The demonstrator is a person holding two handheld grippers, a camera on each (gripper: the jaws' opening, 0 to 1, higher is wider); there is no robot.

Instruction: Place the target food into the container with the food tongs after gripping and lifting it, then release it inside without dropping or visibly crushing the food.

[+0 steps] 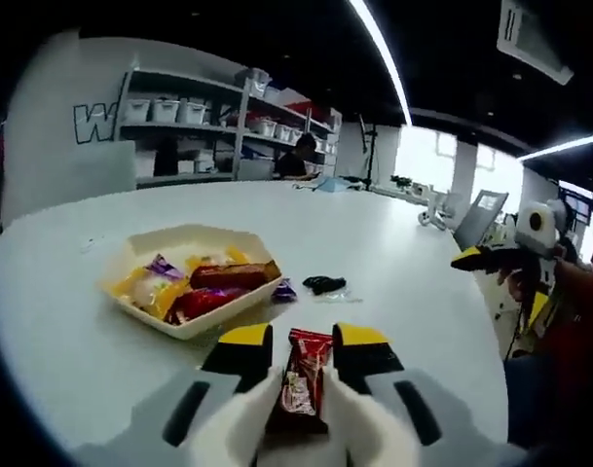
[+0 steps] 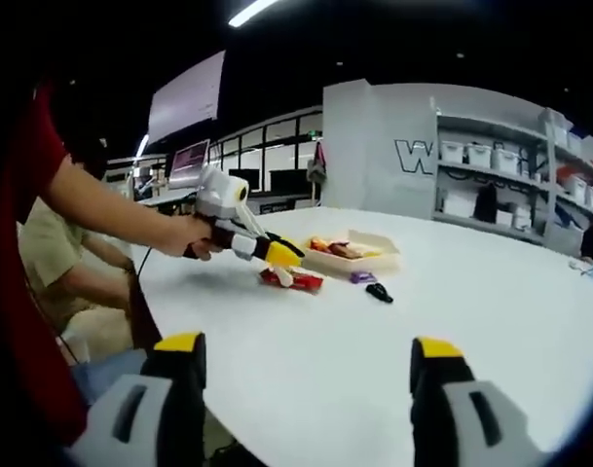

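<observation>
Red-wrapped snack bar [image 1: 304, 384] sits between the yellow-tipped jaws of the left gripper [image 1: 303, 352], long axis running along the jaws, away from the camera. The jaws look closed against its sides; from the right gripper view the bar [image 2: 292, 280] lies low, at or on the white table [image 1: 403, 253], so lift not clearly begun. Cream container [image 1: 201, 241] lies just ahead and to the left of the jaw tips in the left gripper view, already holding several wrapped snacks. Purple candy [image 1: 284, 290] and a small black item [image 1: 323, 284] lie beside the container. Right gripper [image 2: 306, 365] hangs open and empty, well apart from the bar; left is clearly the working one. Bar's near end is hidden by the jaw bodies; wrapper print unreadable. No separate tongs are visible.
</observation>
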